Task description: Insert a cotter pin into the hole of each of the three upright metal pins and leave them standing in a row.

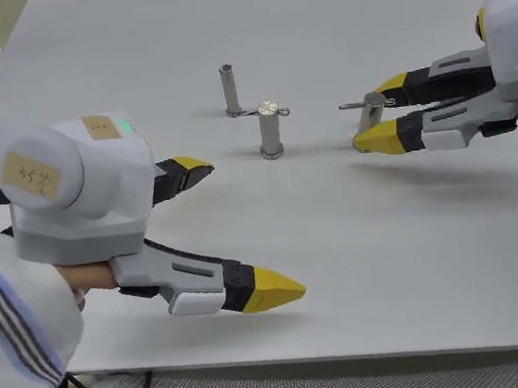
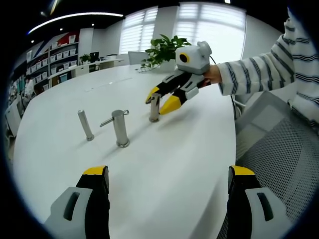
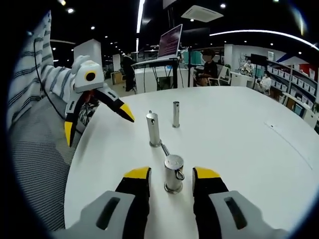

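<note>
Left tool (image 1: 235, 232) hangs over the worktop (image 1: 414, 261) with its jaws spread wide and nothing between them, in front and to the left of the middle pin (image 1: 270, 135). The far pin (image 1: 228, 88) stands upright just behind and left of the middle pin and, as far as can be told, is bare at the top. The middle pin itself stands upright, with a cotter pin (image 1: 252, 113) lying level through its head. To the right of the middle pin, the third pin (image 3: 174, 181) stands upright between the jaws of the right tool (image 1: 368, 118). Those jaws are parted narrowly, with a slim gap either side of the shaft, and a second cotter pin (image 1: 350, 106) points level back toward the middle pin. The far pin appears to be the one left to fit. It stands vertical on the left tool's side and seems set back from the line the other two make
</note>
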Motion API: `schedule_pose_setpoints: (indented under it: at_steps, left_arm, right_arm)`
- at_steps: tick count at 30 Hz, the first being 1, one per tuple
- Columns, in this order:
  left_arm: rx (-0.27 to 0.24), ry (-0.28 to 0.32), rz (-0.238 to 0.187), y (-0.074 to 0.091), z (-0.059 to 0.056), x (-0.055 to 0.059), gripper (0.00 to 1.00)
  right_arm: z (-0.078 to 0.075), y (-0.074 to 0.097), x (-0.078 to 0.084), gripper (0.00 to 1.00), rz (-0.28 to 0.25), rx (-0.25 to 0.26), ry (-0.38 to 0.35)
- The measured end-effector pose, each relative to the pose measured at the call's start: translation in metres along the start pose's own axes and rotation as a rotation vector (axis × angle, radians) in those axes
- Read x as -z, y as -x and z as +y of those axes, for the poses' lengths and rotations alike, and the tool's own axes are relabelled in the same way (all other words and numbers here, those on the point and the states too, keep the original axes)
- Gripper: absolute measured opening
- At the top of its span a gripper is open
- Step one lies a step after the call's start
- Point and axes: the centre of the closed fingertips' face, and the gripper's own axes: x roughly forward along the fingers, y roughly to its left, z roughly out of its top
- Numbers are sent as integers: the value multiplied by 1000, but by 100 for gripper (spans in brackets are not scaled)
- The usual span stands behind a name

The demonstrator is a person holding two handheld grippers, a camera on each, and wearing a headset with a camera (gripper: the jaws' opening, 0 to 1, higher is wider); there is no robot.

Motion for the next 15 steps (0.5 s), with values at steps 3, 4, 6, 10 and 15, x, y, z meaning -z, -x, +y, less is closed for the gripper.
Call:
schedule_pose_setpoints:
  at_steps: [3,4,6,10,15]
  left_arm:
    - [-2,2,-15,2,0,-4,99]
    - [-4,3,-20,3,1,-6,99]
    - [-7,4,-25,4,2,-8,99]
    - [-12,9,-39,10,3,-14,99]
    - [-40,18,-66,18,9,-22,99]
  right_arm:
    - [3,10,-7,34,-19,12,-9]
    - [4,14,-11,36,-31,20,-17]
    - [10,23,-16,35,-41,25,-40]
    - [22,40,-17,37,-36,28,-63]
    - [34,58,-15,52,-37,52,-108]
